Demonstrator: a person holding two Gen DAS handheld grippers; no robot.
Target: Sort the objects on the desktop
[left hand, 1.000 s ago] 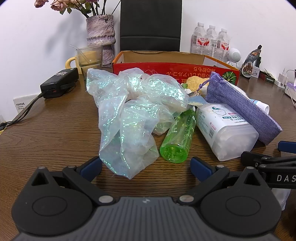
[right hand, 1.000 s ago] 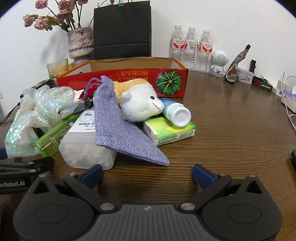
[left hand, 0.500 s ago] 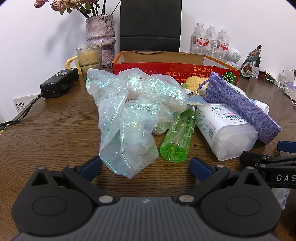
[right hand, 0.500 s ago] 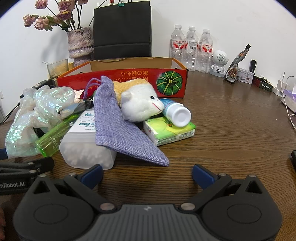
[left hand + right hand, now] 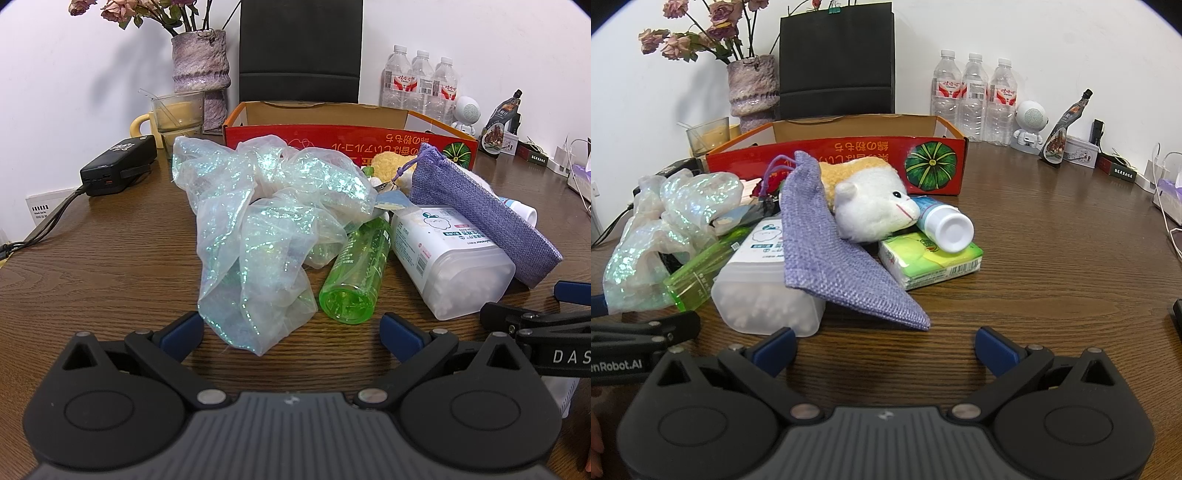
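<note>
A dark wooden table with a visible grain is filling both views, with a white wall running behind it. In the left wrist view, a crumpled, shimmering plastic bag is sprawling across the centre of the frame. Just to its right, a translucent green bottle is lying on its side with its round base facing the camera. Beside that, a frosted rectangular box of cotton swabs is lying flat, and a coarse-woven purple pouch is draping over its far edge. A red cardboard box with an open top is sitting behind the pile, in the upper middle of the frame. The left gripper is hovering low at the bottom of the frame, its blue-tipped fingers spread wide and holding nothing.

In the right wrist view, a fluffy white and orange plush toy is resting at the centre, touching the pouch. A small white-capped bottle is leaning on a green tissue pack just right of it. The right gripper is likewise standing spread apart at the bottom, gripping nothing. Three clear water bottles are standing upright at the upper right, and a rough stone-like vase of dried roses is standing at the upper left.
</note>
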